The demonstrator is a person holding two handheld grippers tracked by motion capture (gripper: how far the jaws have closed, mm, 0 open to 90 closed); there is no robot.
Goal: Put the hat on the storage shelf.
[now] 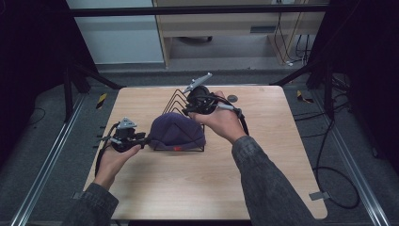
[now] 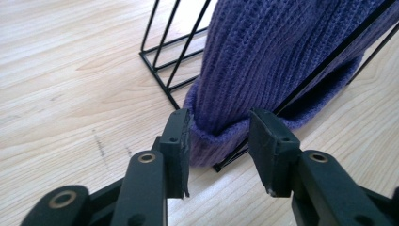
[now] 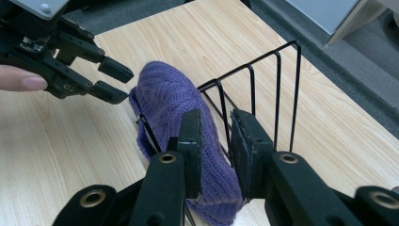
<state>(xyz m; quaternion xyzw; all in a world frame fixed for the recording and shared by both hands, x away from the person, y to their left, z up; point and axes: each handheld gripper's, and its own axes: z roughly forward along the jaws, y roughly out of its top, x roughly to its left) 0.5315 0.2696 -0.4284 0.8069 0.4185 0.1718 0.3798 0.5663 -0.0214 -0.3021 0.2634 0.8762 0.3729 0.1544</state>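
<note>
Beanie (image 1: 176, 131) draped over wire rack (image 1: 175, 101) on the worktop (image 1: 263, 165)

Left gripper (image 2: 219, 136) jaws straddle the cuff, unclenched (fabric between) — right gripper (image 3: 215, 141) is clamped on a rack wire, steadying it.

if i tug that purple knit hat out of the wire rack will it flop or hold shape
The purple knit hat will probably flop: soft ribbed knit, sagging over the wire rack. The loose weave might snag on a wire. It likely weighs little.

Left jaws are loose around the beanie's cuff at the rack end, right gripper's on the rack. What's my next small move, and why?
Probably back the left gripper straight off the purple beanie. Its pads flank the cuff without pressing, and the beanie already sits in the wire rack, which the right gripper seems to be steadying.
</note>
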